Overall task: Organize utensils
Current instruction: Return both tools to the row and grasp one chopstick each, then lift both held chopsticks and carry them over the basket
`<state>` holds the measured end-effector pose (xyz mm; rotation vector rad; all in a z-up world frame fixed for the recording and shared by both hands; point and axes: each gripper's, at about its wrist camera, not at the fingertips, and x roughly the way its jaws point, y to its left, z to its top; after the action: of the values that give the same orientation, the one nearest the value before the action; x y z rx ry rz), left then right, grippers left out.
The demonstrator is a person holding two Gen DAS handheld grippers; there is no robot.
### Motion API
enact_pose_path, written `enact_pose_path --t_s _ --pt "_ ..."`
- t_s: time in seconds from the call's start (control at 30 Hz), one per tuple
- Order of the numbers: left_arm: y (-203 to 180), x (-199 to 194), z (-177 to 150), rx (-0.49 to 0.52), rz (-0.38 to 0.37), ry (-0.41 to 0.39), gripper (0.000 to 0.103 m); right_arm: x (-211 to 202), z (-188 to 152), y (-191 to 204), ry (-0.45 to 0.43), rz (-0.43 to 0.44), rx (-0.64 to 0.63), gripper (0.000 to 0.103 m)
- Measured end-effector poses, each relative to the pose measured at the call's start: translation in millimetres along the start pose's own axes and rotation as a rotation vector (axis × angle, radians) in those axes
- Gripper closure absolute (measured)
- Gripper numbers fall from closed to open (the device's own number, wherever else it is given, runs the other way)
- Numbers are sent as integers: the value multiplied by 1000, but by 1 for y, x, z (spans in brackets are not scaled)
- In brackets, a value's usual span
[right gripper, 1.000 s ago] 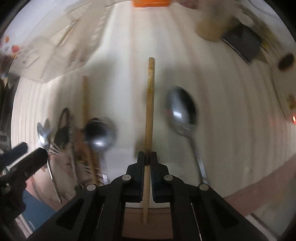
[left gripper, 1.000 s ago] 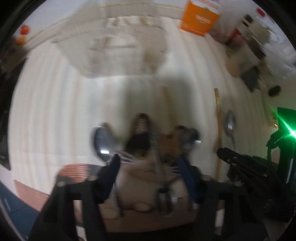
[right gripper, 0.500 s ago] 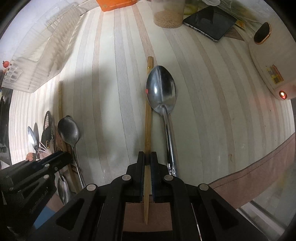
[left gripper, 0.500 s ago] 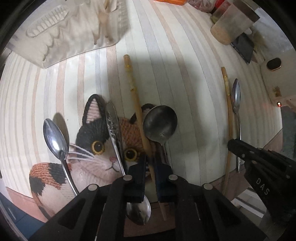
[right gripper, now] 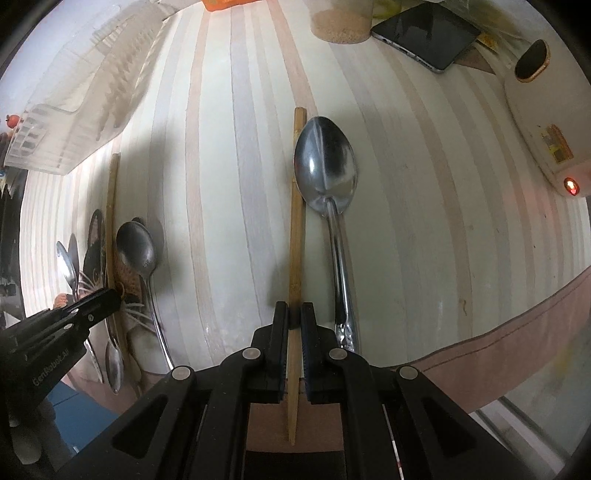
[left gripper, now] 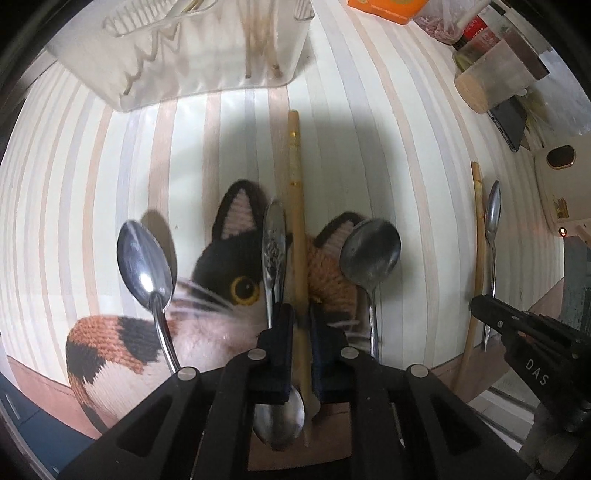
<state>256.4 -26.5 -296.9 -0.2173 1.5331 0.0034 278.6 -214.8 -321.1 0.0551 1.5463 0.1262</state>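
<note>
**Striped bench, a chopstick pinched in each gripper**

Pale striped bench (right gripper: 424,221) carries the utensils, its near edge trimmed by a pinkish-brown border that curves along the bottom right of the right wrist view.

Left gripper (left gripper: 300,314): its jaws are pressed onto a light wooden chopstick (left gripper: 295,192) that runs straight ahead, lying over a knitted calico cat-face mat (left gripper: 218,295). Just left of that chopstick, an ornate-handled steel spoon (left gripper: 274,243) lies handle-forward, its bowl back between the gripper's arms. Further left, a shiny oval steel spoon (left gripper: 144,266) rests half on the mat, half on bare bench; to the right, a dull round-bowled steel spoon (left gripper: 370,251) sits at the mat's right ear.

Right gripper (right gripper: 294,314): jaws pinching a second thin wooden chopstick (right gripper: 297,221), which also points straight ahead. A large polished steel serving spoon (right gripper: 327,162) lies just beside it on the right, bowl forward, near or touching the stick.

Ahead of the left gripper, beyond a band of bare bench, stands a clear plastic ridged organizer tray (left gripper: 184,62) with a few sticks visible through its wall. Far right, a grain-filled clear jar (right gripper: 341,22) and a dark smartphone (right gripper: 424,33) sit along the back; open striped surface lies between them and the serving spoon.
</note>
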Motion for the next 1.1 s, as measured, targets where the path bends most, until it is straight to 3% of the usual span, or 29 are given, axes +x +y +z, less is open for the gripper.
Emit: enact_pose_path --t_s 0.3,0.73,1.1 --pt "-20 10 5 27 50 -16 94 -1 27 8 -11 -43 -9 95" --pt "-14 10 7 35 61 -44 99 -6 9 26 -64 -73 -30 96" --pt "26 -42 -21 -54 68 -145 99 -29 -6 46 -83 40 -62 97"
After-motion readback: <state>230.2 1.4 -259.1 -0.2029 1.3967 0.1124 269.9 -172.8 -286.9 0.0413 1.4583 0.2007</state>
